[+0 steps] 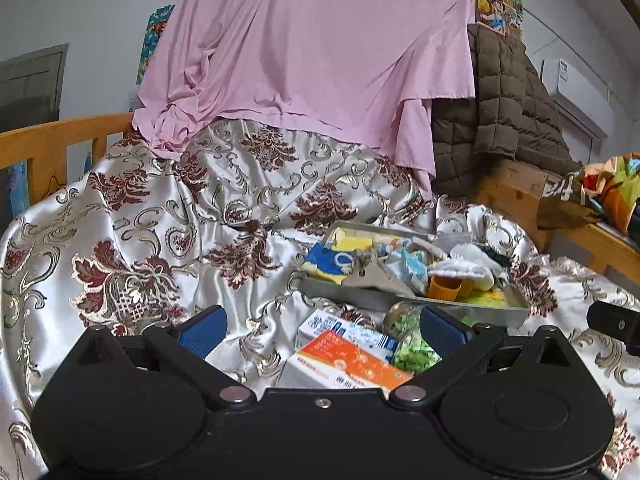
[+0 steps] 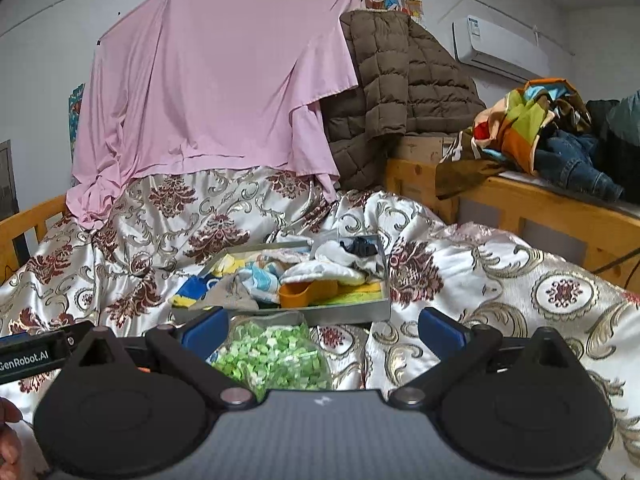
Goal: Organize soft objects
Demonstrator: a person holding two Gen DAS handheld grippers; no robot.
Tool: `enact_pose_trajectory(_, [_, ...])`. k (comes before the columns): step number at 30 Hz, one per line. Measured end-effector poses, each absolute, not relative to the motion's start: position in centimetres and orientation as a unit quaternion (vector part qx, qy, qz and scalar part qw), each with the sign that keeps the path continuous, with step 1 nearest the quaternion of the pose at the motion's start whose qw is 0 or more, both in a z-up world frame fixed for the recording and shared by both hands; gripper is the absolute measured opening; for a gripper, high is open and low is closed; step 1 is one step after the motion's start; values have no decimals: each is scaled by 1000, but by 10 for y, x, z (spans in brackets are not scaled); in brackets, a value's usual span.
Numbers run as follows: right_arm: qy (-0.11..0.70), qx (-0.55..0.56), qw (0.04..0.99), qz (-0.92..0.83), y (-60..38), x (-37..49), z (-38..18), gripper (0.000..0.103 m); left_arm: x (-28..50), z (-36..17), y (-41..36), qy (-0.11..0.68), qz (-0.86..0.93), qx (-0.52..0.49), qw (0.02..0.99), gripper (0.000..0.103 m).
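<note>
A grey metal tray lies on the floral satin bedspread, filled with soft items: a blue and yellow sock, pale cloths and an orange cup. A clear bag of green pieces lies in front of the tray. My left gripper is open above two medicine boxes. My right gripper is open, with the green bag near its left finger.
A pink sheet hangs at the back over the bedspread. A brown quilted jacket lies to its right. A wooden bed frame carries colourful clothes. A wooden rail stands at left.
</note>
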State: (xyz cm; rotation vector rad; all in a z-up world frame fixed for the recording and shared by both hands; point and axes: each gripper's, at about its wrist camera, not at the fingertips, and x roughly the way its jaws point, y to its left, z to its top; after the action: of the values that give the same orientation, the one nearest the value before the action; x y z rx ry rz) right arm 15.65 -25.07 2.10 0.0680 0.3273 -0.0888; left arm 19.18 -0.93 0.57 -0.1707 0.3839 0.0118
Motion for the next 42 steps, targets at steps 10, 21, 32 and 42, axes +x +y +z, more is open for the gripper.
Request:
enact_pose_trajectory(10, [177,44,982,-49,-252,150,2,103,184,-5,-12,193,4,-65,979,102])
enact_pose_trajectory(21, [188,25,981,-48,-245,140,-28,103,173,-31,-15,220,9,-39,975,102])
enact_pose_trajectory(32, [215,13,976,-26,-233,139,-52,103,170,-44,-14,222,8,-27,975,102])
enact_pose_trajectory(42, [217,15,976,-30,-236,141,-53,103,168,-50,-12,228,11,-35,973,102])
